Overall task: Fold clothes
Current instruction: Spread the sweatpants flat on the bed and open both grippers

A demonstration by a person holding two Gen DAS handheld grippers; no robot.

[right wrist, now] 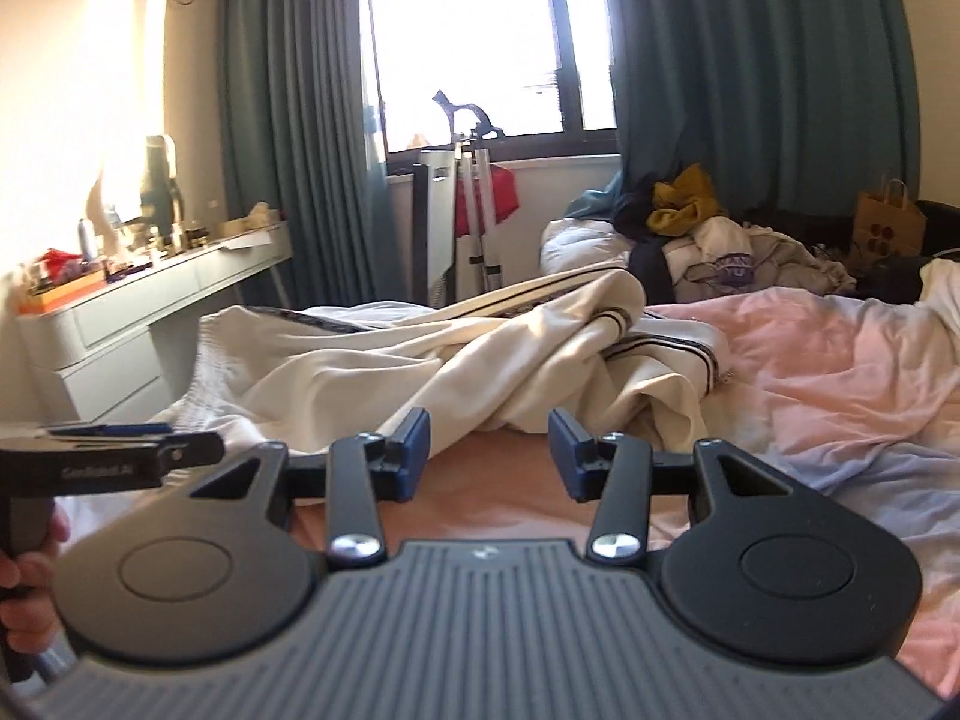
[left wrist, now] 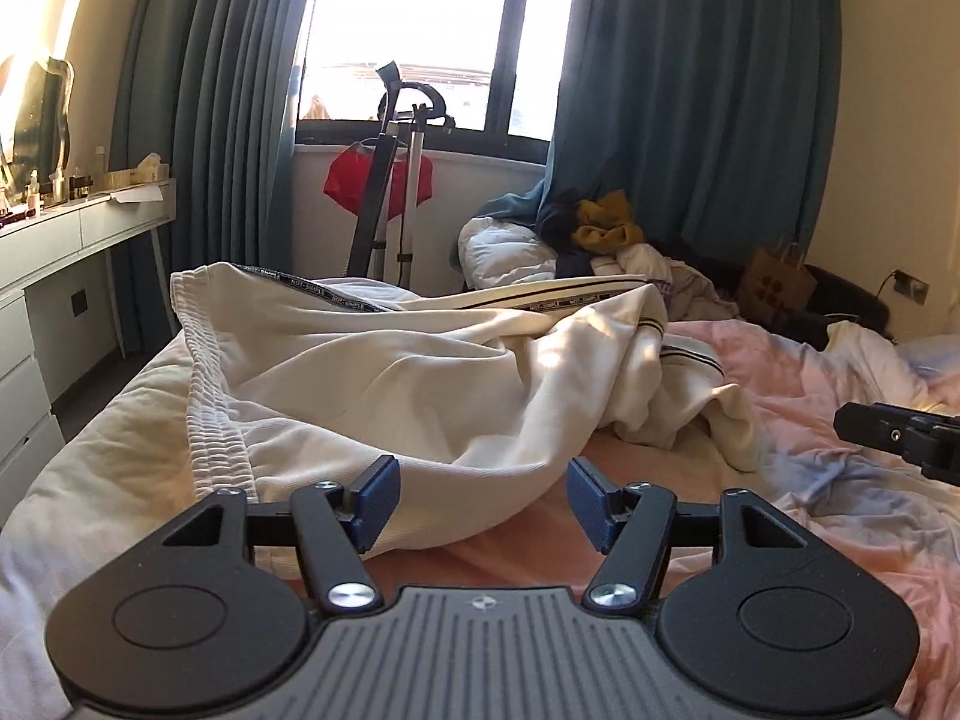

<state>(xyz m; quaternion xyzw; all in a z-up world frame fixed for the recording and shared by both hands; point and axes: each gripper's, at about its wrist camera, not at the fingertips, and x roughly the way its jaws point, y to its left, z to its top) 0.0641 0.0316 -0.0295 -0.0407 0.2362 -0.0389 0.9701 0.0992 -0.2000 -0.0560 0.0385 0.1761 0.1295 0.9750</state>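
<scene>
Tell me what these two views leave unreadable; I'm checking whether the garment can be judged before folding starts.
- Cream track pants: crumpled, so the leg ends hide under their own folds in both views.
- Waistband lettering: too small to read fully, left wrist view.
- Left gripper: cut off by the frame edge in the right wrist view.
- Outside the window: blown out by glare.
- Dresser items: blurred.

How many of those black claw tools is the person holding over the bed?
2. The left gripper hovers at the cream trousers' near edge; the right gripper hovers beside it, nearer the pink bedding. Both are open and empty.
</scene>
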